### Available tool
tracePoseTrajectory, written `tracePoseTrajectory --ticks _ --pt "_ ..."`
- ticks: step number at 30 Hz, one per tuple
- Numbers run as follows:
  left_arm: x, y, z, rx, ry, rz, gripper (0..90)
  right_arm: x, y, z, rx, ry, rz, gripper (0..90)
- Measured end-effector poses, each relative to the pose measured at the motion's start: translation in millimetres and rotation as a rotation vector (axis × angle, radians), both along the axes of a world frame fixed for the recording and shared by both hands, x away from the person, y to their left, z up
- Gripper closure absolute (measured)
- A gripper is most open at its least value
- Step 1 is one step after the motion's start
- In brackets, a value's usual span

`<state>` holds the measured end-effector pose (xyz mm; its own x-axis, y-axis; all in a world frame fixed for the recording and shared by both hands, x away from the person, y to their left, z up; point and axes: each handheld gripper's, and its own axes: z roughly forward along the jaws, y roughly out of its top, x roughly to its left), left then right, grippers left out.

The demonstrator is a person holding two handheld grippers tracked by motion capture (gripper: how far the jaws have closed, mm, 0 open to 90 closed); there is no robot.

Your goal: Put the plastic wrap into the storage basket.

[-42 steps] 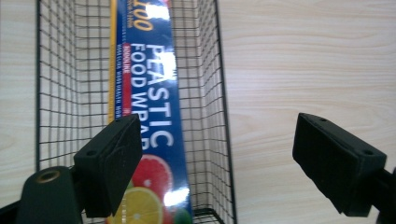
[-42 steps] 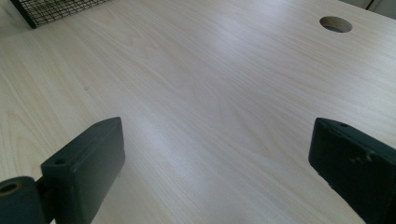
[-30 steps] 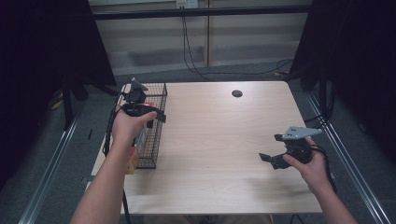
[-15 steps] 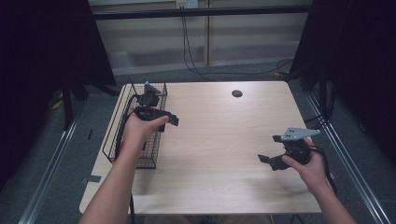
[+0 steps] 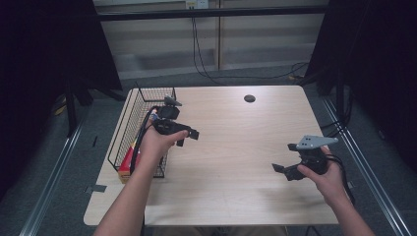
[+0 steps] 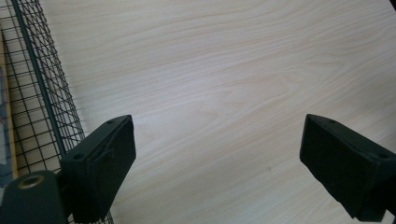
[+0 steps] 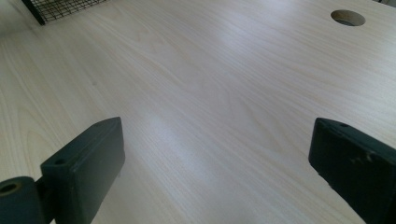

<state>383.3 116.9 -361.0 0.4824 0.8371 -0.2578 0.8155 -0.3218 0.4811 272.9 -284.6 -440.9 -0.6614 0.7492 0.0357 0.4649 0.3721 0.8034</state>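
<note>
Wire basket (image 5: 125, 132) stands along the left edge of the table (image 5: 236, 128), its long axis running away from the person. At its near end lies a red and yellow box (image 5: 129, 162), partly behind the mesh and beside the person's left forearm. Just right of the basket's right wall, the left gripper (image 5: 188, 137) hangs over bare wood with its jaws aimed toward the middle of the table, so both basket and box lie behind it and to its side, not ahead. In the left gripper view the mesh (image 6: 42, 93) runs down the left edge. The jaws there stand spread, have just been opening a little, and have only wood grain between them. Farther right the tabletop is bare up to a small round hole (image 5: 249, 98) near the far edge. At the right near corner the right gripper (image 5: 284, 158) is held low, well apart from the basket, with its jaws spread wide and nothing in them. Its own view looks across the wood to the basket's corner (image 7: 60, 7). The left hand is much the nearer to the box. Judging from this, it would have to swing back left and dip over the basket's rim to reach it.
</note>
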Motion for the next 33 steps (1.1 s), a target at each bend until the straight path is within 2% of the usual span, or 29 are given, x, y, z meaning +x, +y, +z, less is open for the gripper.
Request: tracePoseTrajectory --ticks 9,15,24,25,31,33 --pt "-7.0 -7.8 -15.6 -0.022 -0.008 -0.037 10.6 -0.8 0.9 -1.8 -0.007 0.005 0.003 3.4" --pt "-13.3 -12.5 -26.2 -0.021 -0.022 -0.06 10.4 -0.7 1.9 -3.9 -0.01 0.006 0.008 3.4" --pt "-24.9 -21.5 -47.7 -0.044 -0.032 -0.093 10.1 0.1 3.1 -13.0 -0.024 0.032 0.002 3.3" --pt "-25.6 -22.4 -49.8 -0.045 -0.029 -0.108 9.9 0.4 3.6 -14.0 -0.026 0.03 0.003 3.2" --pt "-32.8 -27.0 -59.2 -0.044 -0.052 -0.128 8.7 1.1 8.2 -22.5 -0.034 0.05 0.025 2.9" --pt "-36.5 -29.1 -62.8 -0.055 -0.064 -0.133 8.2 2.7 9.4 -26.7 -0.036 0.055 0.025 2.3"
